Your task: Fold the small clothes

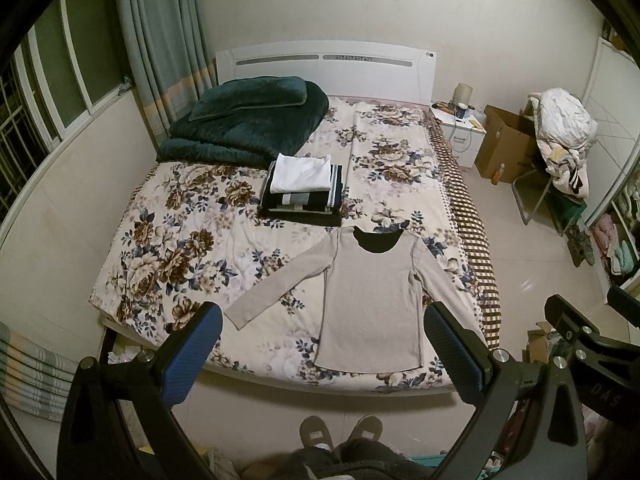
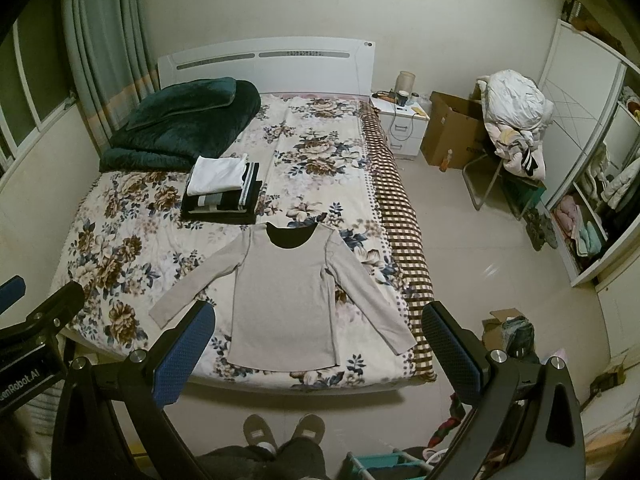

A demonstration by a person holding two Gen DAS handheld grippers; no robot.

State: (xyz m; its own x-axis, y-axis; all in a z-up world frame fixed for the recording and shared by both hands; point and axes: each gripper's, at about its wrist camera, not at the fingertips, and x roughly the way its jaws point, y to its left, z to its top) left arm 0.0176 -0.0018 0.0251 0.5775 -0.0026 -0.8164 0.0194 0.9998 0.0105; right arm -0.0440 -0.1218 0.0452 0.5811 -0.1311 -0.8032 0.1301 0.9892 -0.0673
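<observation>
A beige long-sleeved top (image 1: 372,300) (image 2: 284,300) with a black neck lining lies flat, face up, at the foot of the floral bed (image 1: 192,248) (image 2: 120,248), sleeves spread to both sides. A stack of folded clothes (image 1: 302,190) (image 2: 222,188), white on top of black, sits just beyond it. My left gripper (image 1: 324,336) is open and empty, held high above the bed's foot. My right gripper (image 2: 318,334) is open and empty, at the same height beside it. Both are well clear of the top.
A dark green folded quilt (image 1: 244,120) (image 2: 180,124) lies by the headboard. A nightstand (image 1: 460,128) (image 2: 400,120), a cardboard box (image 1: 504,144) (image 2: 452,132) and a chair piled with laundry (image 1: 560,140) (image 2: 516,128) stand right of the bed. My feet (image 1: 340,432) stand at the bed's foot.
</observation>
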